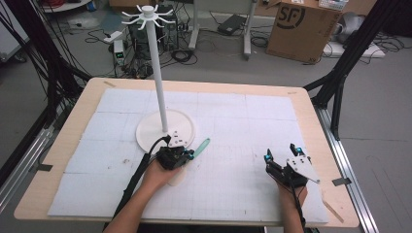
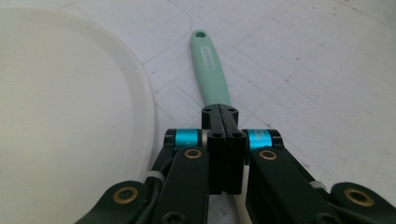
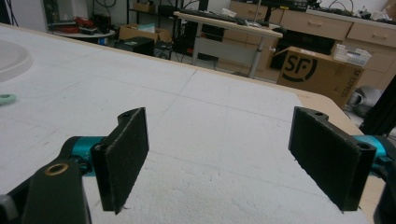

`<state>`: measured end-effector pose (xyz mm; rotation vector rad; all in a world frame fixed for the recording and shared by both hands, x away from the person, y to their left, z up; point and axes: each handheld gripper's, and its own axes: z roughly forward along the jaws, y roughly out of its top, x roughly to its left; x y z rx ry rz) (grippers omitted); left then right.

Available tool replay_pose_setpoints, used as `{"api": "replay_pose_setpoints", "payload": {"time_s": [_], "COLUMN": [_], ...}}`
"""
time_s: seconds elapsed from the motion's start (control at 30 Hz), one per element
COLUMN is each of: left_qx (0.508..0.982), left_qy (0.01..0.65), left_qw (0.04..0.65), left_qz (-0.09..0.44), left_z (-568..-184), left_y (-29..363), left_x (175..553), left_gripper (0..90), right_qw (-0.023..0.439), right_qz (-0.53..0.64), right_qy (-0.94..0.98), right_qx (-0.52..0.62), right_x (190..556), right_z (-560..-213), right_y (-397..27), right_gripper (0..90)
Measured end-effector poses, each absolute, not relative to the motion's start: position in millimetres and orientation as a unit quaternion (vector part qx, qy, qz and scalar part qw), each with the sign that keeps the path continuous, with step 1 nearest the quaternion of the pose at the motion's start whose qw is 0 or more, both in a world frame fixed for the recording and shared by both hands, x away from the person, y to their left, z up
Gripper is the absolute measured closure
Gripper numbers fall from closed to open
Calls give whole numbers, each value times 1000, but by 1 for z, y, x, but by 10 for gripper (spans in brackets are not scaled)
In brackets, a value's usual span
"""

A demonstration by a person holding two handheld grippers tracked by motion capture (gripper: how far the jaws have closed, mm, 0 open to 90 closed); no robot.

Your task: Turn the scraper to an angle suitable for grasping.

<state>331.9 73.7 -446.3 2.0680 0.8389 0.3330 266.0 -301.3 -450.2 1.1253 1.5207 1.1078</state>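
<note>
High view: nearest the table's front edge, a person's left hand holds the left gripper (image 1: 190,154), its jaws clamped on one end of a mint-green spatula handle (image 1: 202,145), which lies on the white foam mat (image 1: 243,126) just beside the round base of a white hook stand (image 1: 158,73). Well apart to the right, the right gripper (image 1: 282,154) rests with its jaws spread wide, nothing between them. Beyond the table stands a cardboard box (image 1: 301,29).
</note>
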Motion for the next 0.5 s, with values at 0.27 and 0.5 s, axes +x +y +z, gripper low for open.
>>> {"api": "replay_pose_setpoints", "payload": {"time_s": [0.27,0.5], "left_qx": [839,852], "left_qy": [307,272], "left_qw": [434,438], "left_qz": [114,96], "left_z": [-446,-446], "left_y": [72,69], "left_x": [329,323], "left_gripper": [900,900], "right_qw": [458,458], "right_qz": [449,448], "right_qy": [618,619], "right_qx": [454,453], "right_x": [266,266], "right_z": [-450,-450], "right_y": [-301,-301], "right_gripper": [191,191]}}
